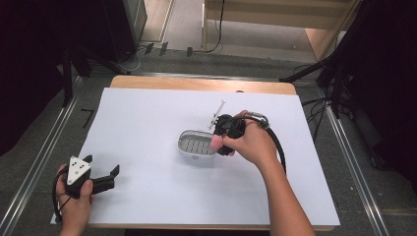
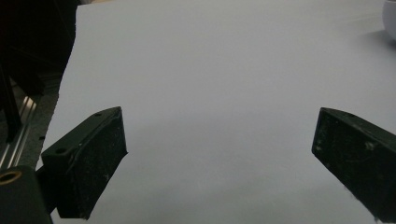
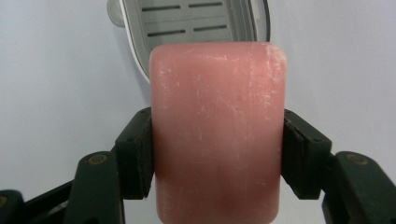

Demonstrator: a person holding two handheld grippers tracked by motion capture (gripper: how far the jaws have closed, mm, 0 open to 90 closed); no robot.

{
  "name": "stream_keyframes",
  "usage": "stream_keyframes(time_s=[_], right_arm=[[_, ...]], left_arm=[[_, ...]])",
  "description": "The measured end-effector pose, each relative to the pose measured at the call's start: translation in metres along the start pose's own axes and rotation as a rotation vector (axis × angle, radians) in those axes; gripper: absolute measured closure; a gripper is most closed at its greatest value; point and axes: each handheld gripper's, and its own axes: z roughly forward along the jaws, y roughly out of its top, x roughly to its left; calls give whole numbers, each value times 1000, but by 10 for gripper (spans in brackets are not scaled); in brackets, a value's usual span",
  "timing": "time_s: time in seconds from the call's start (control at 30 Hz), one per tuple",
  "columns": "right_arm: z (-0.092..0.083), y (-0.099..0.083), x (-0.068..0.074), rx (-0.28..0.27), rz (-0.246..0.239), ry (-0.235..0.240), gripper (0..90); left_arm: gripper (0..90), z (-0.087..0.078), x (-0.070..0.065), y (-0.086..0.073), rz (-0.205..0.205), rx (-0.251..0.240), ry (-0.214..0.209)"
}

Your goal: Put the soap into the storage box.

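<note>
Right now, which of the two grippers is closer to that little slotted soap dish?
The right gripper, holding the pink soap at the soap dish. The left gripper sits open, far off near the table's near left corner.

A pink soap bar [image 3: 217,130] with whitish scuffs, a white-rimmed grey slotted dish [image 1: 196,143], a white sheet [image 1: 147,128].

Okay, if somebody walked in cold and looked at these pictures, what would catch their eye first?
Probably the pink soap bar, clamped between the jaws of the right gripper just short of the slotted soap dish at the middle of the white sheet. After that, the left gripper, jaws wide apart and holding nothing, low at the sheet's near left corner.
</note>
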Motion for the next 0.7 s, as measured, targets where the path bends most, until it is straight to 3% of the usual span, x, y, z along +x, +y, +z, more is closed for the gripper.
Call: stream_keyframes(time_s=[0.7], right_arm=[[11, 43, 7, 5, -63, 14, 385]], left_arm=[[36, 0, 0, 0, 1, 1, -3]])
